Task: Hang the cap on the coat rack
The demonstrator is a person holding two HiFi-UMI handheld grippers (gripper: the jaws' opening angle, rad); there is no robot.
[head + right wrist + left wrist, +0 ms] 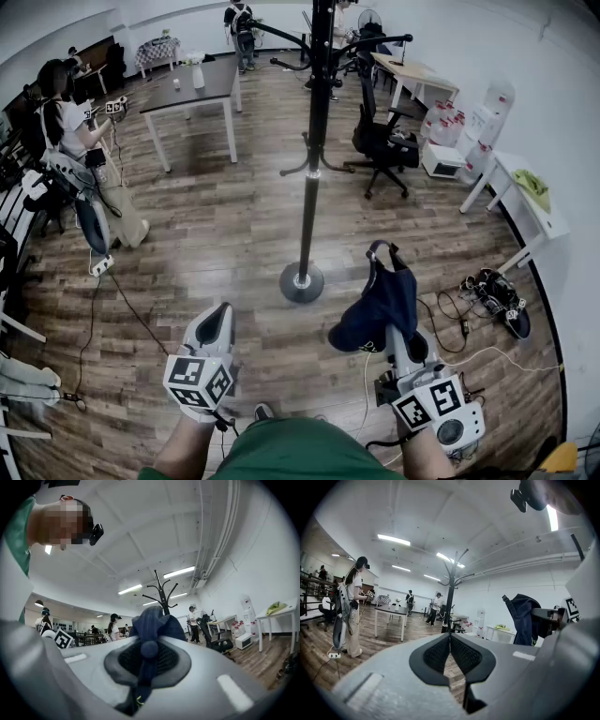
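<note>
The black coat rack point(312, 141) stands on its round base point(302, 281) in the middle of the wooden floor, ahead of both grippers. My right gripper point(394, 333) is shut on a navy blue cap point(382, 302), which hangs low and to the right of the base. In the right gripper view the cap point(151, 623) is pinched between the jaws, and the rack's hooks point(161, 590) rise behind it. My left gripper point(221, 314) is shut and holds nothing. The left gripper view shows the rack point(450, 592) ahead and the cap point(524, 616) off to the right.
A grey table point(192, 89) stands at the back left, a black office chair point(380, 141) right of the rack. A person point(80, 141) stands at the left. A white desk point(525, 202) lines the right wall, with cables and shoes point(497, 295) on the floor.
</note>
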